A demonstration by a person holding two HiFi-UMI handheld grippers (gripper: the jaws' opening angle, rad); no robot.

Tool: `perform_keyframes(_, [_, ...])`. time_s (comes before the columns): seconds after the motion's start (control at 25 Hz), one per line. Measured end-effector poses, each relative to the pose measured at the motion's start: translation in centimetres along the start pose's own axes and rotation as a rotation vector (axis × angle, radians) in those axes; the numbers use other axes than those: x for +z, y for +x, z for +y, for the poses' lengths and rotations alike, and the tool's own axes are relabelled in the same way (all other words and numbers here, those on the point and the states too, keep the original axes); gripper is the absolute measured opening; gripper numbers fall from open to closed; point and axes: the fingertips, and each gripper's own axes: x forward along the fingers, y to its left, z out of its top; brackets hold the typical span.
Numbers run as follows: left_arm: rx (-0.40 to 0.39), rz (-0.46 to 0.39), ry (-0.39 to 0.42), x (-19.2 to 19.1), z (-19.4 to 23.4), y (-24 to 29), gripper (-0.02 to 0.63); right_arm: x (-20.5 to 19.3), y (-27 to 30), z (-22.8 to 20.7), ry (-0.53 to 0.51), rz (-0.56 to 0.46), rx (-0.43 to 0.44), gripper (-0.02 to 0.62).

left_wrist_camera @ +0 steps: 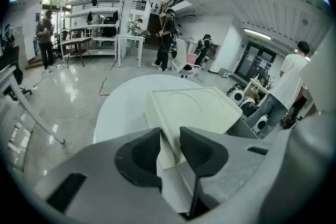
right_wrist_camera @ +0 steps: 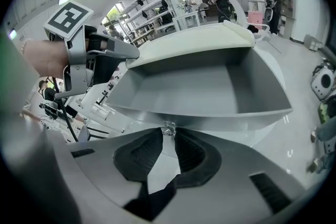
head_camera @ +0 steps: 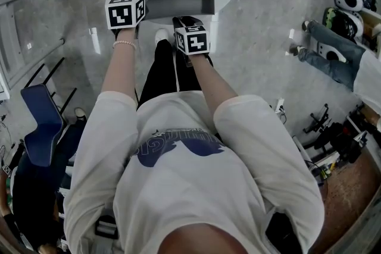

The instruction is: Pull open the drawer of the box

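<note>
1. Right gripper (right_wrist_camera: 168,136): the jaws are drawn narrow and pinch the small knob (right_wrist_camera: 168,128) at the middle of the drawer front.
2. Drawer (right_wrist_camera: 210,86): the grey tray stands pulled out of the box (right_wrist_camera: 199,39) toward the person holding the grippers, with its inside open to view from above. In the head view it projects from under the cream top of the box, on the person's side.
3. Left gripper (left_wrist_camera: 170,139): the jaws are close together, clamped on the cream edge at the box's near left corner. The box wall runs between the two pads. This grip braces the box against the pull.
4. Table (left_wrist_camera: 121,107): the box sits on this round white top, near the person's edge.
5. Surroundings: a blue chair (head_camera: 41,122) stands on the grey floor (head_camera: 268,21) to the person's left. Another person (left_wrist_camera: 168,34) stands well apart, near the shelves at the back of the room.
6. Step in hand (judgement): the drawer already lies open as the task asks, with both grips engaged. This fits the late part of the pull or its end. How much travel remains on the drawer cannot be told.
7. Next move (judgement):
   - If travel remains, it calls for a straight draw on the knob along the drawer's own line. The left grip must hold the box firm so that it does not slide on the table.
   - If the drawer is at its stop, only release of both grips remains.
</note>
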Motion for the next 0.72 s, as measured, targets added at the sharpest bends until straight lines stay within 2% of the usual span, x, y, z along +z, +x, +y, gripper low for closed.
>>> perform_keyframes(0.16, [0.003, -0.003, 0.002, -0.1, 0.1, 0.0, 0.124, 0.1, 0.1, 0.1, 0.001, -0.016, -0.007, 0.076])
perform_keyframes(0.36, [0.001, -0.008, -0.001, -0.1, 0.2, 0.2, 0.124, -0.4, -0.8, -0.5, 0.065, -0.013, 0.010, 0.148])
perform_keyframes(0.48, [-0.013, -0.027, -0.030, -0.1, 0.2, -0.1, 0.126, -0.2, -3.4, -1.8, 0.086, -0.028, 0.027, 0.159])
perform_keyframes(0.6, [-0.011, -0.080, -0.052, 0.4, 0.2, -1.7, 0.135, 1.7, -7.9, -3.7, 0.083, -0.110, 0.026, 0.143])
perform_keyframes(0.72, [0.013, -0.189, -0.055, 2.6, 0.2, -5.8, 0.135, 6.3, -13.6, -5.3, 0.081, -0.272, 0.021, 0.138])
